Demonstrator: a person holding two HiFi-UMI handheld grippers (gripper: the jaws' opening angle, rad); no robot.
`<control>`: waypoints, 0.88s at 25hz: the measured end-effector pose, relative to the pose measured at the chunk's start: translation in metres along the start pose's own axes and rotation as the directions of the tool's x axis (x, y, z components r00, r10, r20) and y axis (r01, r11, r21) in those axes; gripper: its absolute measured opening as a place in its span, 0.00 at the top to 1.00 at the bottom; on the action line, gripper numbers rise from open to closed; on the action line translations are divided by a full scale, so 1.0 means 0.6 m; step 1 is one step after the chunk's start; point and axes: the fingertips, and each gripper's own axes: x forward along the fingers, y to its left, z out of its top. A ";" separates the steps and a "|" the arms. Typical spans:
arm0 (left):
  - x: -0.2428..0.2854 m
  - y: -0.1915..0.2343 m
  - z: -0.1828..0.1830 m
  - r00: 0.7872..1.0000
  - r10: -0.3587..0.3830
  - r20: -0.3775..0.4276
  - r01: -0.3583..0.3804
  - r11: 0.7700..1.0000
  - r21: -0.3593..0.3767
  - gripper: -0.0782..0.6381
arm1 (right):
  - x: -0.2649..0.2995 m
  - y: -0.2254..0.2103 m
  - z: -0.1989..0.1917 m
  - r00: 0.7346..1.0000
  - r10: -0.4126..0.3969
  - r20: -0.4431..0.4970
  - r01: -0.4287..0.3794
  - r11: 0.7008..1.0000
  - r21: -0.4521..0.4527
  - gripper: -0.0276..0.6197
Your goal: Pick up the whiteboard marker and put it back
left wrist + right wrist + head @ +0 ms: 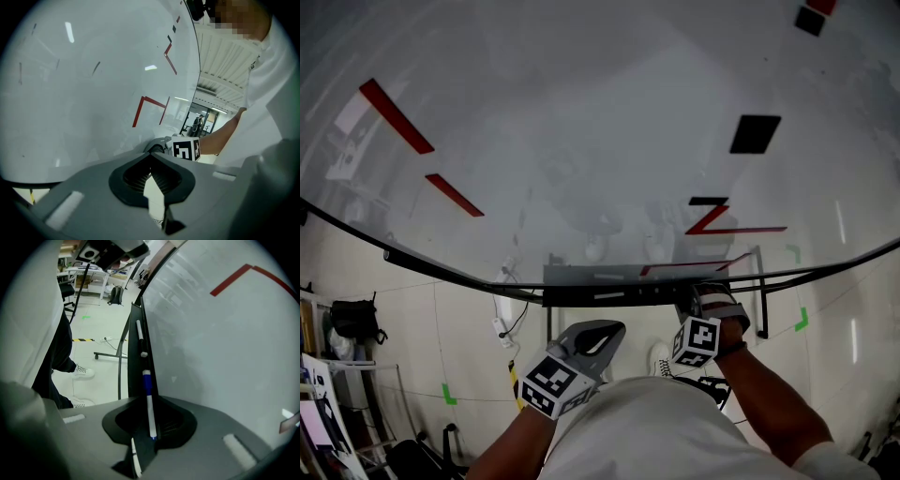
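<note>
In the right gripper view a white whiteboard marker with a blue cap (147,380) lies along the dark tray (134,319) at the foot of the whiteboard (215,343). My right gripper (150,403) is shut on its white barrel, with the capped end pointing away past the jaws. In the head view the right gripper (705,300) is at the tray (609,295), and the marker is hidden there. My left gripper (602,336) hangs shut and empty in front of the person's body, below the tray. The left gripper (150,161) holds nothing between its pads.
A second marker (139,337) lies farther along the tray, and another white one (135,464) shows under the jaws. The board carries red lines (394,114) and a black rectangle (755,133). Below are the board's stand legs (108,355), a floor cable (502,328) and a black bag (354,319).
</note>
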 end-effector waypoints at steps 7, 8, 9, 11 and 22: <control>-0.003 0.006 -0.002 1.000 0.011 0.004 -0.011 1.000 -0.015 0.87 | 0.005 0.004 0.000 1.000 0.012 -0.022 -0.013 0.999 -0.032 0.92; -0.003 0.005 -0.001 1.000 0.009 0.005 -0.009 1.000 -0.015 0.87 | 0.006 0.005 0.000 1.000 0.012 -0.020 -0.013 0.999 -0.031 0.92; -0.002 0.004 -0.001 1.000 0.007 0.005 -0.007 1.000 -0.015 0.87 | 0.005 0.005 0.000 1.000 0.011 -0.019 -0.012 0.999 -0.032 0.92; -0.002 0.003 -0.001 1.000 0.005 0.004 -0.005 1.000 -0.013 0.87 | 0.003 0.003 0.002 1.000 0.007 -0.022 -0.008 0.999 -0.037 0.92; -0.002 0.006 -0.001 1.000 0.015 0.003 -0.015 1.000 -0.002 0.87 | -0.024 -0.002 0.012 1.000 -0.015 0.000 0.015 0.999 -0.049 0.91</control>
